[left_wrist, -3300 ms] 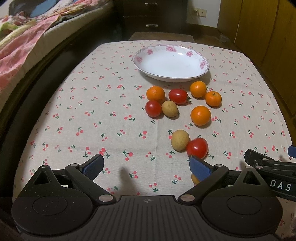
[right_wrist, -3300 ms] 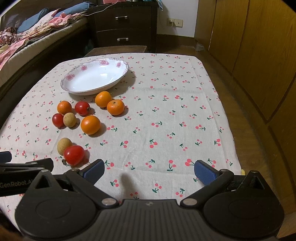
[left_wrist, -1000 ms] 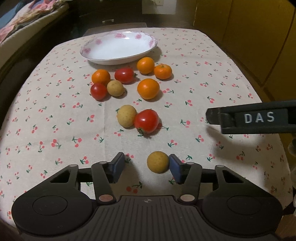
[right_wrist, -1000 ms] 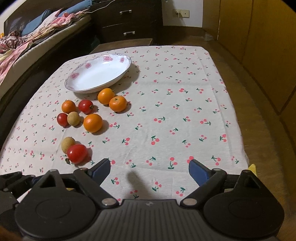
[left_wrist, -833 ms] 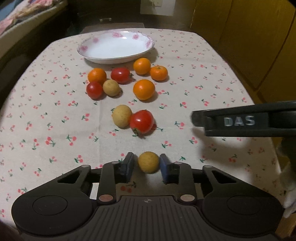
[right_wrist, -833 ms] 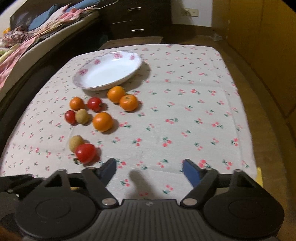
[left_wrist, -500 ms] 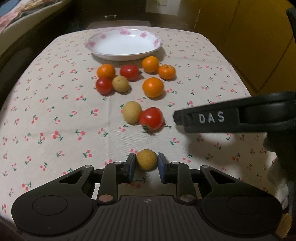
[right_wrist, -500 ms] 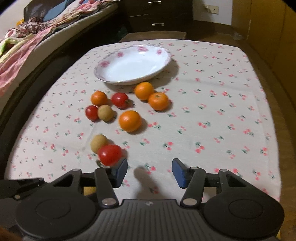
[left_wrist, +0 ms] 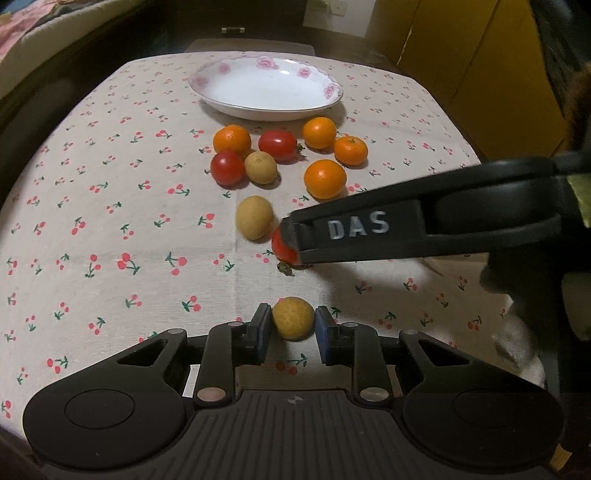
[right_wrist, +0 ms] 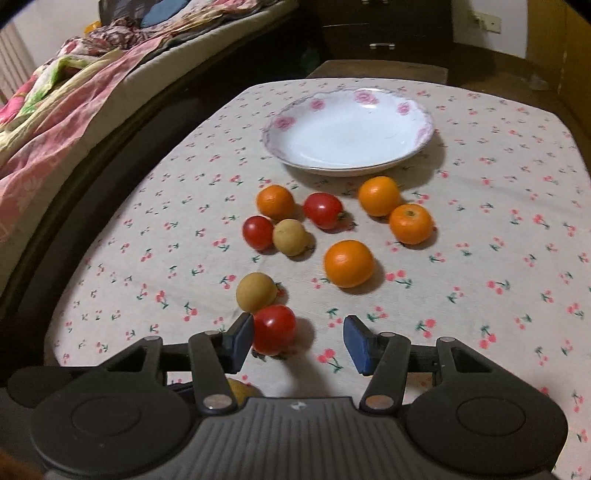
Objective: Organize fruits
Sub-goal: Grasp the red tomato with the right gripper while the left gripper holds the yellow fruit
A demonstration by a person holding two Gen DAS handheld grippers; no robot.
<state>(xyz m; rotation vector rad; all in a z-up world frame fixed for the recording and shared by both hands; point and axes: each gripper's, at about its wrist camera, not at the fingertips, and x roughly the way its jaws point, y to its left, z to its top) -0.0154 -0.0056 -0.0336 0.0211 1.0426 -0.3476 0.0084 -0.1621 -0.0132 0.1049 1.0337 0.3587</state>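
Observation:
My left gripper [left_wrist: 293,326] is shut on a small yellow-brown fruit [left_wrist: 293,318] low over the cherry-print cloth. In the right wrist view my right gripper [right_wrist: 299,339] stands open around a red tomato [right_wrist: 274,328]. The tomato touches the left pad, and a gap shows to the right pad. A second yellow-brown fruit [right_wrist: 256,297] lies just behind that tomato. In the left wrist view one black finger [left_wrist: 354,229] of the right gripper hides most of the tomato [left_wrist: 282,249]. Farther off lie several oranges, two more tomatoes and a third yellow-brown fruit, in front of a white flowered plate [left_wrist: 266,113] [right_wrist: 343,170].
A bed with pink floral blankets [right_wrist: 55,103] runs along the table's left side. A dark dresser [right_wrist: 384,33] and a wooden stool [right_wrist: 376,70] stand beyond the far edge. Yellow wooden cabinets [left_wrist: 480,55] are on the right. Bare cloth [right_wrist: 517,240] stretches right of the fruit.
The left jaws have closed onto the yellow-brown fruit. The right gripper has swung left toward the fruit, its jaws narrowed, and now brackets the red tomato.

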